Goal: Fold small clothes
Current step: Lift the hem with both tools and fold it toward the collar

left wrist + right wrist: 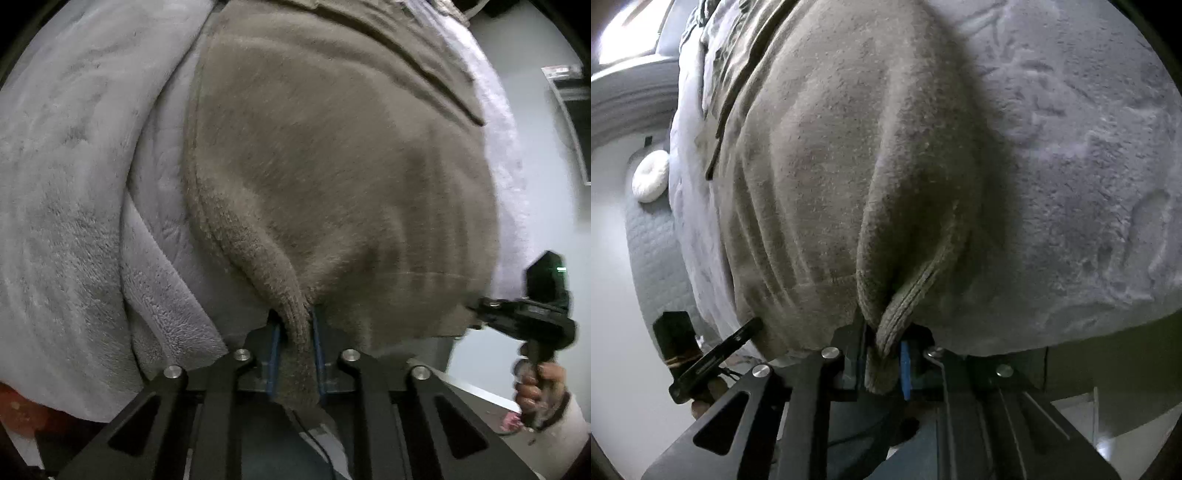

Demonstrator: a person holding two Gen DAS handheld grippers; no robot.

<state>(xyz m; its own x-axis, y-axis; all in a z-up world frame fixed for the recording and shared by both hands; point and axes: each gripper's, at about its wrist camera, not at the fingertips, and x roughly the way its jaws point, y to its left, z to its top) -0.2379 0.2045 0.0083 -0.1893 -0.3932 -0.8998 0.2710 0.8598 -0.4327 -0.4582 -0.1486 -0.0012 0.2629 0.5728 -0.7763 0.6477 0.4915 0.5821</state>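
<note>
The left gripper [295, 354] is clenched on a ribbed corner of the brown knit garment [332, 166], and the right gripper [884, 363] pinches the opposite ribbed corner. The garment lies flat on a grey fleece blanket [74, 221], its long axis running straight ahead of both grippers, hem nearest them. No readable label or writing shows on it.

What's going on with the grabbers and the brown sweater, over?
Left gripper shut on brown sweater hem. Right gripper shut on its other corner. Sweater spread over grey blanket. Nothing in the way.
</note>
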